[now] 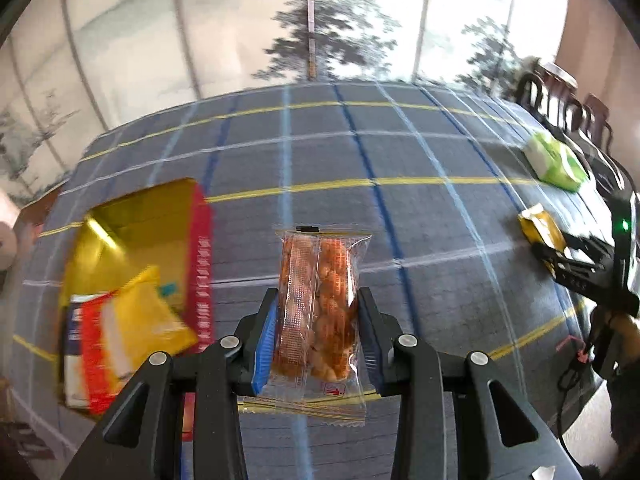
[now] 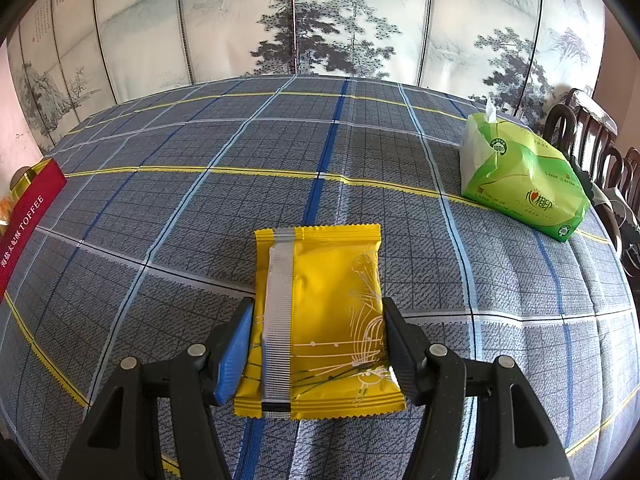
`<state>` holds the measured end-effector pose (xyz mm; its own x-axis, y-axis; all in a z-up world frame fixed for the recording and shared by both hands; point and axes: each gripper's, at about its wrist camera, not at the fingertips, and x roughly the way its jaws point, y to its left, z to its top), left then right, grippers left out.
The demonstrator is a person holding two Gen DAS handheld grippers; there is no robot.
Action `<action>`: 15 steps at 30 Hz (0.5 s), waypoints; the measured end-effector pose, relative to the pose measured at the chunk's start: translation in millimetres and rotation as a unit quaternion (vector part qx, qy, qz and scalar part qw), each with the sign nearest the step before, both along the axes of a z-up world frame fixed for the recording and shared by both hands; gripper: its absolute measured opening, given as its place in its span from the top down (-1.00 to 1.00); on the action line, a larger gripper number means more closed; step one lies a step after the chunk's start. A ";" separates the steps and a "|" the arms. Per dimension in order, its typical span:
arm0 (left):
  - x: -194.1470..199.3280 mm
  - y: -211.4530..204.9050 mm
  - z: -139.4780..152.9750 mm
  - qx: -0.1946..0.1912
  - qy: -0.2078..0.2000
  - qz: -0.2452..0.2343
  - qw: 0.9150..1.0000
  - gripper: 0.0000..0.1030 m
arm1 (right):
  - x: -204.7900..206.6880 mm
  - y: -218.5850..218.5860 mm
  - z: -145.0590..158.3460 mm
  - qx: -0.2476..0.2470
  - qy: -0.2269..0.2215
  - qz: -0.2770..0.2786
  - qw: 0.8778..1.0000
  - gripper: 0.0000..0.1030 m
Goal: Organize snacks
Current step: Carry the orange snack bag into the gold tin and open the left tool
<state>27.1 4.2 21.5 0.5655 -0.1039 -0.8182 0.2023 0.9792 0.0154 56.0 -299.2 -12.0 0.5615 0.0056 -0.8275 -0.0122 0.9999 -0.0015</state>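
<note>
While snacks are gripped, tissue pack (image 2: 520, 176) sits well apart.

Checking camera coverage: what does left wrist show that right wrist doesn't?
Left wrist only: the left gripper clamped on a clear snack pack, the open box's gold interior holding packets, and the right gripper.

Right wrist only: the box's TOFFEE lettering.

Both: the yellow packet between the right gripper's fingers, the green tissue pack, the plaid tablecloth, the painted screen.
</note>
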 end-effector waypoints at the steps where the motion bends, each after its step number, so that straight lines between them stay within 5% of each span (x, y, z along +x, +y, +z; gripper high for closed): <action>1: 0.8 8.1 2.7 0.002 -0.001 0.012 1.000 0.34 | 0.1 0.1 0.0 0.000 0.000 0.000 1.000 -0.22; 15: 7.3 98.8 1.5 0.018 0.007 0.130 0.991 0.34 | -0.1 -0.2 0.1 0.000 0.000 0.000 1.000 -0.22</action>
